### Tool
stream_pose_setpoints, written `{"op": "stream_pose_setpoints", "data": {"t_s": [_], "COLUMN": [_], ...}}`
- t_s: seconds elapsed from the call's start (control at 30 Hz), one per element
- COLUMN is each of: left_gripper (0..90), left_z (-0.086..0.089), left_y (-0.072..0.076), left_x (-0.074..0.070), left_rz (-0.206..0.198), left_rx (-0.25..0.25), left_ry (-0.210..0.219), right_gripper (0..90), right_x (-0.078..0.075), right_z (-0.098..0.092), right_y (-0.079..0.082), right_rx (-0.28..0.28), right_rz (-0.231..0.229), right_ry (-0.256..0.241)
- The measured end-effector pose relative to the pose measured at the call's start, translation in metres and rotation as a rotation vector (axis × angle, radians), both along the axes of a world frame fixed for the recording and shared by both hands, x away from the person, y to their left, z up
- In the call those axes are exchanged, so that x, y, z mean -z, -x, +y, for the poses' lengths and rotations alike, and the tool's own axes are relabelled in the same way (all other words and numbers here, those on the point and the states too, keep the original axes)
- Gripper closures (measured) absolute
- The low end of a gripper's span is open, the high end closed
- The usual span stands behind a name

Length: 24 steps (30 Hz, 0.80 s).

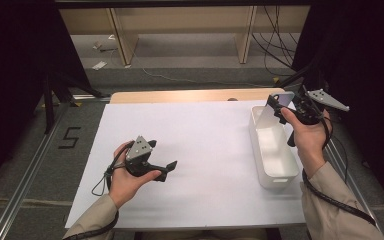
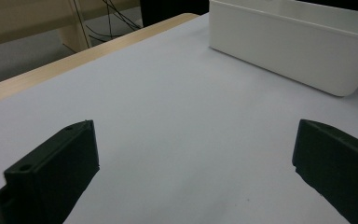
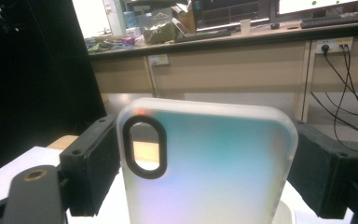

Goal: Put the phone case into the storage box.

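- Right gripper (image 1: 280,107): held up over the far end of the bin (image 1: 274,150), at the table's right side. Its jaws are clamped on a phone case (image 1: 278,101), one jaw on each long edge.
- Phone case: translucent, frosted, with a pale iridescent tint. In the right gripper view the case (image 3: 209,163) stands upright between the two black jaws, camera cutout at upper left. It is raised clear of the bin, not touching it.
- Left gripper (image 1: 167,169): held low over the white sheet (image 1: 200,145), near the table's left-centre, well apart from the bin. Its jaws stand wide apart with nothing between them; in the left gripper view only bare sheet lies between them.
- Bin: white, rectangular, open-topped, resting on the sheet along its right edge. In the left gripper view the bin (image 2: 289,42) shows at upper right.
- Table (image 1: 190,95): a wooden edge shows beyond the sheet's far side.
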State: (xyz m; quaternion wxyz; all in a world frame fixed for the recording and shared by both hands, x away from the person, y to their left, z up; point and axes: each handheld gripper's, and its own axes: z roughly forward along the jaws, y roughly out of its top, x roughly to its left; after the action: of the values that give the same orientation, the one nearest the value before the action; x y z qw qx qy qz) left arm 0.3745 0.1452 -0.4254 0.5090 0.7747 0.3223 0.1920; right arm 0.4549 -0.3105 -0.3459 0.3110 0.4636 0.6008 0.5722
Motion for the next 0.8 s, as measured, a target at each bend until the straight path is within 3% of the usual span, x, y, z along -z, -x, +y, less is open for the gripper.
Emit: {"op": "stream_pose_setpoints", "data": {"t_s": [0.8], "left_gripper": [0.0], "left_z": [0.0002], "left_y": [0.0001], "left_x": [-0.0002], "left_rz": [-0.002], "left_rx": [-0.002], "left_ry": [0.003], "right_gripper": [18.5], "right_x": [0.0022], "right_z": [-0.0060], "right_y": [-0.0019], "right_rx": [0.030], "right_rz": [0.004], "right_ry": [0.004]}}
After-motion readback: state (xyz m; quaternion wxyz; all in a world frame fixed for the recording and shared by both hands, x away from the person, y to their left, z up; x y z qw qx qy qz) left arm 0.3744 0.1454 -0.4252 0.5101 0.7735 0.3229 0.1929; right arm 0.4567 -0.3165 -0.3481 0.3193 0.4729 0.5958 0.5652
